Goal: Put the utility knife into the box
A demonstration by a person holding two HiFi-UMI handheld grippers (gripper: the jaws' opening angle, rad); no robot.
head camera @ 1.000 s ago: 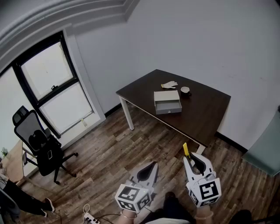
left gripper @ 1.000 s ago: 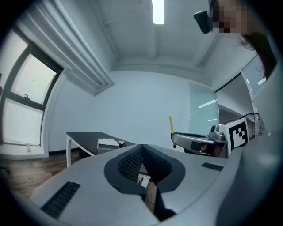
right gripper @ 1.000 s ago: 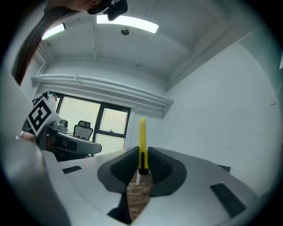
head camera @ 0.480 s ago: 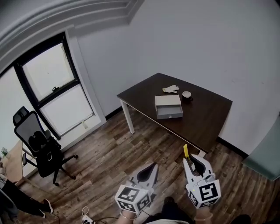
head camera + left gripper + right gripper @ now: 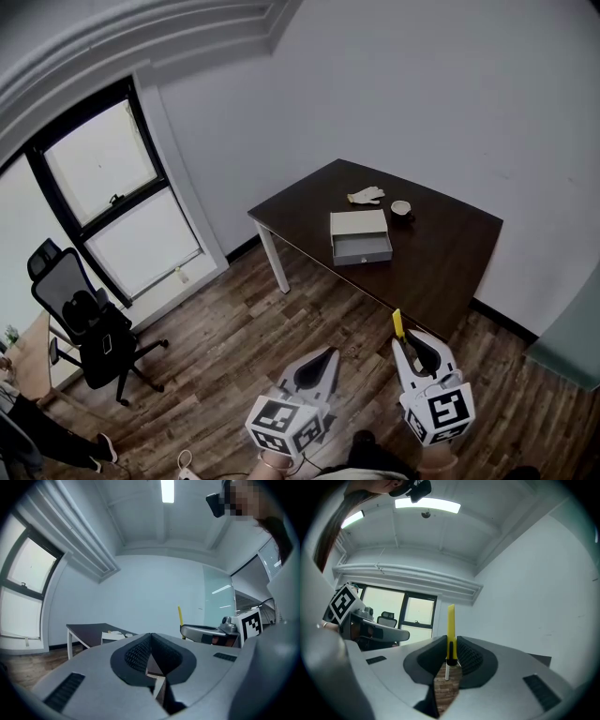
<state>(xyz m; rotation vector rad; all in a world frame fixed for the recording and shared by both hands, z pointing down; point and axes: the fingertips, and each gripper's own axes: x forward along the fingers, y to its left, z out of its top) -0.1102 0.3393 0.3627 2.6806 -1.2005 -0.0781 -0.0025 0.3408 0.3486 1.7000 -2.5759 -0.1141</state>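
My right gripper (image 5: pixel 411 343) is shut on a yellow utility knife (image 5: pixel 397 322), whose tip sticks up past the jaws; the right gripper view shows the knife (image 5: pixel 451 632) upright between the pads. My left gripper (image 5: pixel 322 361) is shut with nothing in it, low at the bottom centre. The box (image 5: pixel 359 235), a grey open drawer-like case, sits on the dark table (image 5: pixel 450 253) well ahead of both grippers. In the left gripper view the box (image 5: pixel 112 637) is small and far, on the table (image 5: pixel 89 631).
On the table behind the box lie a pale glove (image 5: pixel 366 195) and a small cup (image 5: pixel 401 207). A black office chair (image 5: pixel 84 323) stands at the left by the window (image 5: pixel 122 206). Wooden floor (image 5: pixel 244 356) lies between me and the table.
The view has shifted slightly; the table and box sit a little higher and nearer in the head view. Both grippers keep their pose, the knife still held.
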